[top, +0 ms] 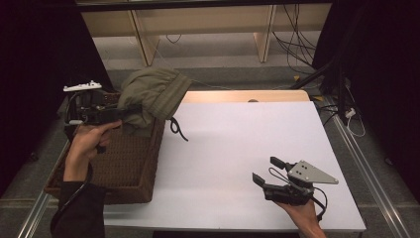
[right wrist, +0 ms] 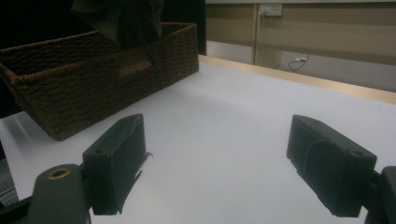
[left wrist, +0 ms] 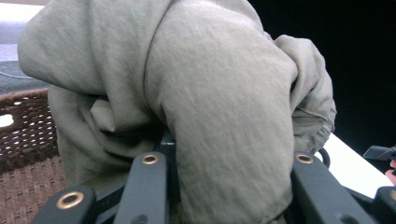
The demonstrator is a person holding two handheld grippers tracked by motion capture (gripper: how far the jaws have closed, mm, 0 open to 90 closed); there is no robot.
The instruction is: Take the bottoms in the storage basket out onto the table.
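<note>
One hand-held gripper [top: 130, 113], the left, clamps the olive garment [top: 153, 94] above the wicker basket [top: 130, 163].

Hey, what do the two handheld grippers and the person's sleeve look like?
Both grippers are black. The left gripper carries a white plate; the right gripper carries a grey three-cornered plate with small holes and trails a black cable. Brass-coloured rivets dot the black fingers. The sleeve is dark.

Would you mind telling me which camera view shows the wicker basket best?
The high view: the whole basket sits at the table's left edge, the olive garment held above it. The right gripper view shows its side walls; the left gripper view just a woven corner.
</note>
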